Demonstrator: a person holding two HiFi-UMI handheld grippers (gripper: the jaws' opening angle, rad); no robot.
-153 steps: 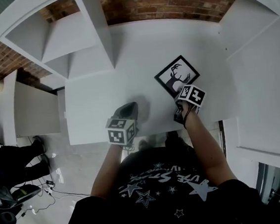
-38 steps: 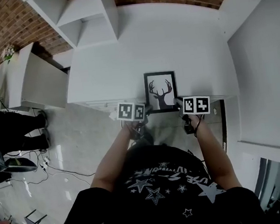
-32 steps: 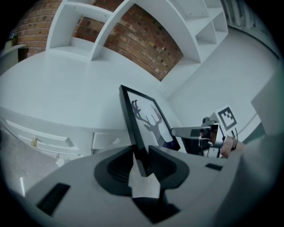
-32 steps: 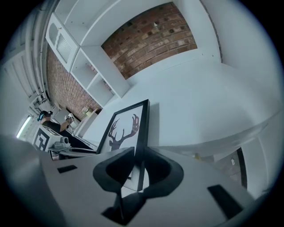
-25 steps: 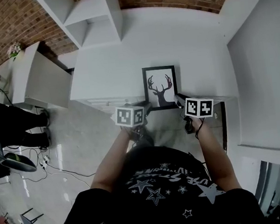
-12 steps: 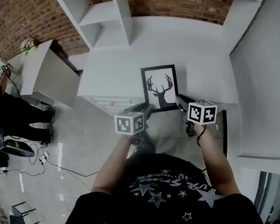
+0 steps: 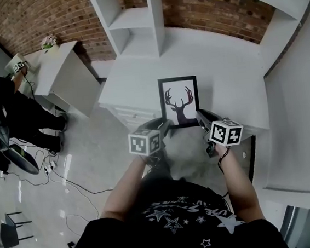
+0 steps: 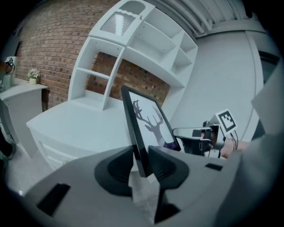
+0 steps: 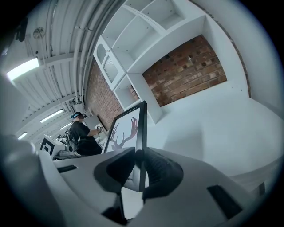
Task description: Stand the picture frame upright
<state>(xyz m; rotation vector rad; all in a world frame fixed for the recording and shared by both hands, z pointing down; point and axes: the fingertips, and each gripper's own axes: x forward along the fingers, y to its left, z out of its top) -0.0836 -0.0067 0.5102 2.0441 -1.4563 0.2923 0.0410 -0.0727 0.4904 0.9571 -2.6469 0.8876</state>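
Red brick wall (image 7: 50, 16), white shelving (image 7: 133, 18), white desk (image 7: 220, 59), glossy grey floor (image 7: 93, 165)

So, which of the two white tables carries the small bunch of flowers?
The small side table at the far left, beside the standing person; the big desk with the shelves has none.

The picture frame (image 7: 179, 101) has both lower corners covered in the head view by the left gripper (image 7: 164, 128) and right gripper (image 7: 203, 118). No view shows its back. The left edge cuts off a bystander (image 7: 5, 109).
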